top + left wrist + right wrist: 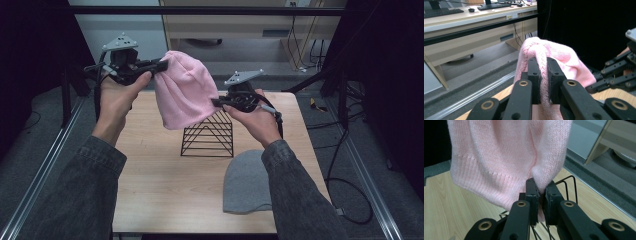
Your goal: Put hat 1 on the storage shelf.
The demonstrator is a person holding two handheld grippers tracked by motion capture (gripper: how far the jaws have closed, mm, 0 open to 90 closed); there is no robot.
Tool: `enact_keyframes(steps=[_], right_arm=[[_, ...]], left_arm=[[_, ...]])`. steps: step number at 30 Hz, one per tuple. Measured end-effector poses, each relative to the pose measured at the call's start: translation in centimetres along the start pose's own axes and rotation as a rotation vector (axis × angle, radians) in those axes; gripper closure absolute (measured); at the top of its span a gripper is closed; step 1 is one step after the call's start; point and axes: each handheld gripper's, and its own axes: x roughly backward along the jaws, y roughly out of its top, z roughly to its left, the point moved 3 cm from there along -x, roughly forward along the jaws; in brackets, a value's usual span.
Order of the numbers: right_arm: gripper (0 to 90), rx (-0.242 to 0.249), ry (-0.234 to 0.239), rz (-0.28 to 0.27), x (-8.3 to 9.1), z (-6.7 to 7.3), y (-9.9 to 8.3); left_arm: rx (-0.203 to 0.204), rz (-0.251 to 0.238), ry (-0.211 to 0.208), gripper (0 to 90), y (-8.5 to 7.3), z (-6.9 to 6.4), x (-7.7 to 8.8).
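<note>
Hanging in the air above the black wire rack (pixel 207 135), the pink knit hat (pixel 184 90) is pinched at two edges. The left tongs (pixel 161 64) clamp its upper edge and the right tongs (pixel 216 102) its lower side. A grey hat (pixel 246 182) lies flat on the desk (pixel 160 185), near the rack.

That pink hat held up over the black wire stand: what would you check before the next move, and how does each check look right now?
1. Left gripper clamped on the pink hat: ok, knit is pinched between its jaws.
2. Right gripper clamped on the hat: ok, fabric is pinched at the hat's lower edge.
3. Hat lifted off the table: ok, it hangs between both grippers.
4. Hat lined up with the wire stand: ok roughly, it hangs just above and behind the stand's peak.
5. Hat opening spread to slip over the stand: cannot tell.
6. Grey hat out of the way: ok, it lies flat nearer the person.
</note>
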Motion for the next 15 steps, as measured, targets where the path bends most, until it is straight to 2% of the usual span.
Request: enact_keyframes(steps=[3,4,9,11,15], right_arm=[[83.8,-0.006,-0.005,0.005,-0.5,-0.3,-0.2],[83.8,-0.008,-0.004,0.006,-0.7,-0.4,-0.3],[83.8,-0.025,-0.001,0.013,-1.3,-0.8,-0.9],[83.6,-0.038,0.0,0.026,-1.5,-1.1,-1.6],[83.6,-0.05,0.002,0.025,-2.2,-1.1,-2.5]], left_arm=[[-0.006,0.004,0.004,82.9,0.1,0.2,-0.6],[-0.019,0.01,0.012,82.9,0.1,0.2,-1.0],[-0.016,0.027,0.014,82.9,-0.4,0.2,-1.6],[-0.03,0.037,0.024,82.9,-0.7,0.1,-2.1],[-0.024,0.035,0.027,82.9,-1.0,0.1,-2.5]])
